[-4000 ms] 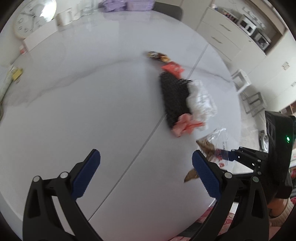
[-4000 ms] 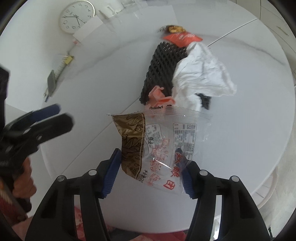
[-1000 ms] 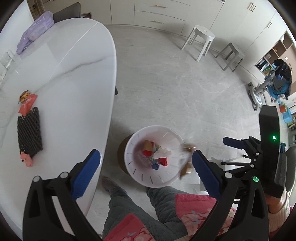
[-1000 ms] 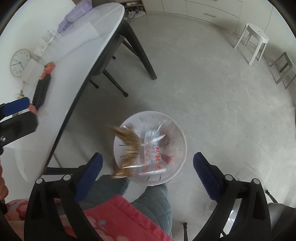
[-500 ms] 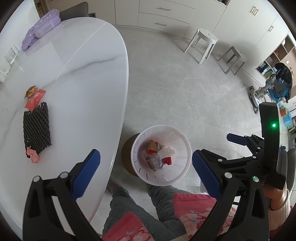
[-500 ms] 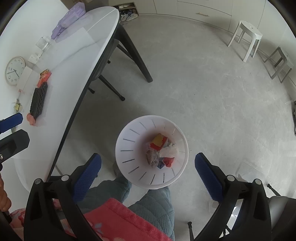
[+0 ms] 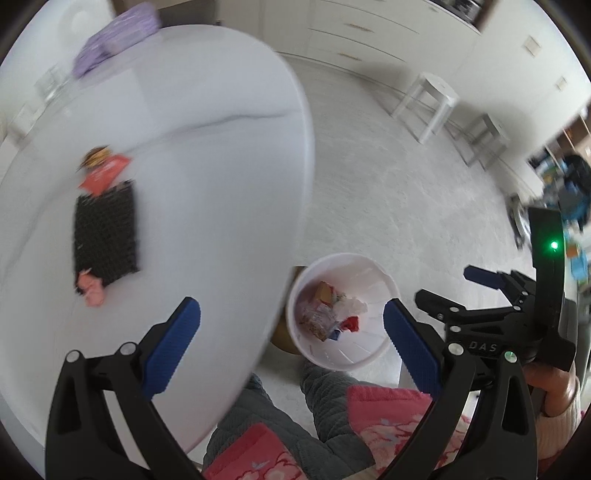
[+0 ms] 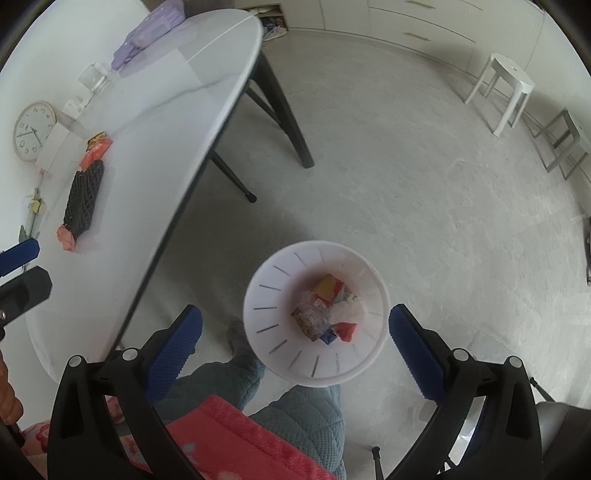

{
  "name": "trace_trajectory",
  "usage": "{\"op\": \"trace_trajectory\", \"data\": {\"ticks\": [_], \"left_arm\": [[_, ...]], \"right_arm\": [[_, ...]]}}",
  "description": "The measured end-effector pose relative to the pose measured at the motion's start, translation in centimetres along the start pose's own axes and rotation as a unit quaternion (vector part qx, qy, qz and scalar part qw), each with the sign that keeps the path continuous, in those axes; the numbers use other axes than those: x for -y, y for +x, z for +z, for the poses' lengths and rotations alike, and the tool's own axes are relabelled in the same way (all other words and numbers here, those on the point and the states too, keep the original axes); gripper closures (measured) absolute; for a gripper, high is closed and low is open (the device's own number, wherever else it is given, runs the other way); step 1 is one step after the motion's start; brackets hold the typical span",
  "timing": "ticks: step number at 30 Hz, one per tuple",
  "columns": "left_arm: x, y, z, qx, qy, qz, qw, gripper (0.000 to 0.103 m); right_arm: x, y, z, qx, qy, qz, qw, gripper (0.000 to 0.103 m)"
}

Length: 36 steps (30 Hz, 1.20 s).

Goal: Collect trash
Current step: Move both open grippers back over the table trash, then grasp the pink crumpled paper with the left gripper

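A white waste bin (image 8: 280, 325) stands on the floor by the table edge, with wrappers and a clear snack bag (image 8: 312, 314) inside; it also shows in the left wrist view (image 7: 369, 350). My right gripper (image 8: 295, 347) is open and empty above the bin. My left gripper (image 7: 291, 339) is open and empty, over the table edge. On the white table (image 7: 207, 155) lie a black foam net (image 7: 105, 236), a pink scrap (image 7: 90, 290) at its near end, a red wrapper (image 7: 103, 175) and a brown wrapper (image 7: 94, 157) at its far end.
A wall clock (image 8: 33, 131), a glass (image 8: 94, 77) and a purple pouch (image 8: 147, 29) lie farther back on the table. Black table legs (image 8: 280, 107) stand behind the bin. White stools (image 8: 502, 90) stand at the far right. The person's knees (image 8: 303, 410) are below the bin.
The snack bag has dropped out of my right gripper and lies in the bin. My left gripper has swung left, toward the table; the right one has hardly moved.
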<state>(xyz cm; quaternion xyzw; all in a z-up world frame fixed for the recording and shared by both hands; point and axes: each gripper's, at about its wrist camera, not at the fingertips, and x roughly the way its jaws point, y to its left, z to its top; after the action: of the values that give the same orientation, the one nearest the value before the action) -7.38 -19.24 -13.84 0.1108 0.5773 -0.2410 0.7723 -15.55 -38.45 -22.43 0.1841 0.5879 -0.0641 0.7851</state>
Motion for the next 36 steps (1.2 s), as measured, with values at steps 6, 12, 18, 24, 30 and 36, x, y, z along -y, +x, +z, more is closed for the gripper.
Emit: {"op": "trace_trajectory", "data": {"ticks": [6, 12, 18, 24, 30, 36], "left_arm": [[-7.2, -0.6, -0.7, 0.026, -0.078, 0.054, 0.9951, 0.008], [-14.4, 0.6, -2.0, 0.032, -0.152, 0.078, 0.9848, 0.008], [-19.6, 2.7, -2.8, 0.027, -0.239, 0.061, 0.9688, 0.008], [-22.0, 4.6, -2.6, 0.016, -0.29, 0.046, 0.9557, 0.022], [-22.7, 6.2, -2.0, 0.009, -0.325, 0.027, 0.9454, 0.036], [-23.2, 7.1, -1.8, 0.0, -0.35, 0.022, 0.9363, 0.057]], "right_arm": [[-4.6, 1.2, 1.9, -0.007, -0.041, 0.016, 0.999, 0.003], [-10.0, 2.4, 3.2, -0.02, -0.095, 0.025, 0.995, 0.003], [-14.6, 3.4, 4.8, -0.024, -0.138, 0.027, 0.99, 0.003], [-17.5, 4.5, 6.0, -0.033, -0.159, 0.039, 0.986, 0.003], [-18.7, 5.1, 6.1, -0.041, -0.171, 0.044, 0.983, 0.003], [-18.3, 5.2, 5.8, -0.044, -0.168, 0.044, 0.984, 0.003]]}}
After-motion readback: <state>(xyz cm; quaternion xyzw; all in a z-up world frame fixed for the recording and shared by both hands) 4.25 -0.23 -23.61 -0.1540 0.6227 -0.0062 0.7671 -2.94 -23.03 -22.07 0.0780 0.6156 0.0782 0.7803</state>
